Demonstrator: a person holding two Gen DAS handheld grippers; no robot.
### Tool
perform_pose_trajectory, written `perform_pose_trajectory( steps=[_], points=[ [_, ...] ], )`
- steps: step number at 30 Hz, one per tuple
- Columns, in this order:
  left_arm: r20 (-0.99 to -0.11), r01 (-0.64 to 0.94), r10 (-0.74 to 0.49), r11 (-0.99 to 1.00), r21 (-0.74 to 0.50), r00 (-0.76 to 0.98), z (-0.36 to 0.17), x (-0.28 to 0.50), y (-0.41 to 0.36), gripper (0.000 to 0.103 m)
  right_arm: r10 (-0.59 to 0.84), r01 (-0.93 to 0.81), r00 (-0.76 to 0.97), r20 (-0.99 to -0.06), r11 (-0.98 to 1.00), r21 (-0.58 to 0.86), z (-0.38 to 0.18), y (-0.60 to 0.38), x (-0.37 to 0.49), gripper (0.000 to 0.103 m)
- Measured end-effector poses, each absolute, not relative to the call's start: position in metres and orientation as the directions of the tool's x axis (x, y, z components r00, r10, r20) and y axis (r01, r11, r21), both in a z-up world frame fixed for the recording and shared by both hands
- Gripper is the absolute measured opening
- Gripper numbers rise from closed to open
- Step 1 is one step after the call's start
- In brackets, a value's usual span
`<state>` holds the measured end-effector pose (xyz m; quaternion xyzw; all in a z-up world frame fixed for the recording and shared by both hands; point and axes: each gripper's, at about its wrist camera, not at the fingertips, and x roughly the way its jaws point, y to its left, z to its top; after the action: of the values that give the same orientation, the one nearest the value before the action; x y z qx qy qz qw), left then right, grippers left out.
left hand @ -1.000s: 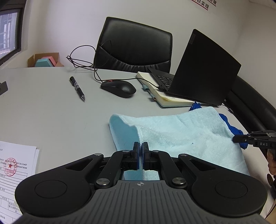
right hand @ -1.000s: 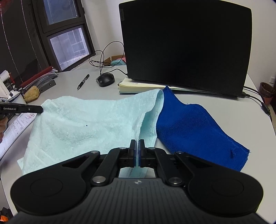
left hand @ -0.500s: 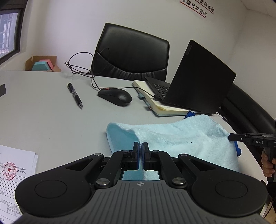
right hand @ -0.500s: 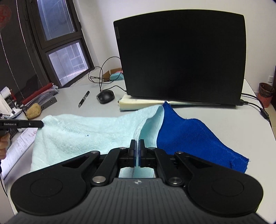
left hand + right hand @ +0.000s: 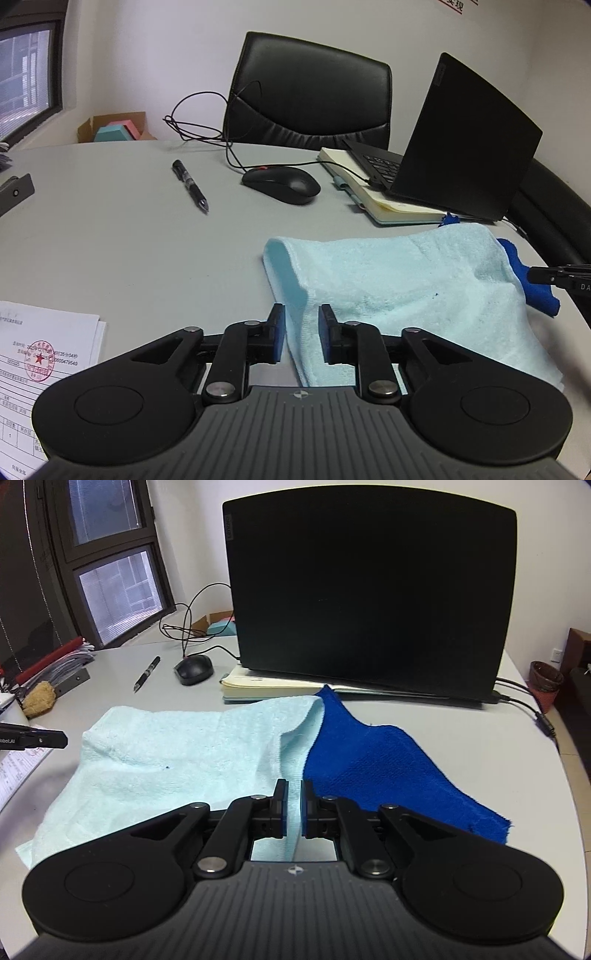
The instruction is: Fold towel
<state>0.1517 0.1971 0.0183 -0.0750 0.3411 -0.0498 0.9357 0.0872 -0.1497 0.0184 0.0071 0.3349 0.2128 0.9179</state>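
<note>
On desk (image 5: 110,240), towel (image 5: 388,280) edge btwn both parted tongs.

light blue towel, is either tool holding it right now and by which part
Nothing is held. Both the left tool and right tool are open, each straddling a near edge of the light blue towel without clamping it.

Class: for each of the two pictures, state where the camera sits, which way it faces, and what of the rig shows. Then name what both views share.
Left wrist: on the left gripper, looking across the table to the chair; jaws open astride the towel.
Right wrist: on the right gripper, facing the laptop; jaws open astride the towel's edge, blue cloth beside.
Shared: towel, laptop, mouse, pen; each shows the other gripper's tip.
</note>
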Motion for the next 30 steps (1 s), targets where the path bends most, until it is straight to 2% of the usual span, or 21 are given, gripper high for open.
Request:
perform_pose_trajectory(
  steps=[11,14,23,30],
  points=[
    [-0.647,0.064,-0.148,0.986,-0.152,0.748,0.016,0.128,0.189,0.027,0.375,-0.407,0.676,-0.634,0.908,0.103,0.024,-0.153,0.072,0.013],
    [-0.666,0.072,-0.180,0.980,-0.187,0.723,0.014,0.121,0.188,0.027,0.384,-0.418,0.656,-0.650,0.902,0.111,0.021,-0.152,0.064,0.021],
    [-0.676,0.069,-0.295,0.938,-0.340,0.676,0.005,0.099,0.191,0.027,0.409,-0.450,0.591,-0.696,0.883,0.136,0.012,-0.150,0.042,0.022],
    [-0.668,0.051,-0.338,0.911,-0.410,0.663,0.000,0.079,0.190,0.027,0.446,-0.421,0.529,-0.722,0.877,0.233,0.003,-0.163,0.027,0.025]
  ],
)
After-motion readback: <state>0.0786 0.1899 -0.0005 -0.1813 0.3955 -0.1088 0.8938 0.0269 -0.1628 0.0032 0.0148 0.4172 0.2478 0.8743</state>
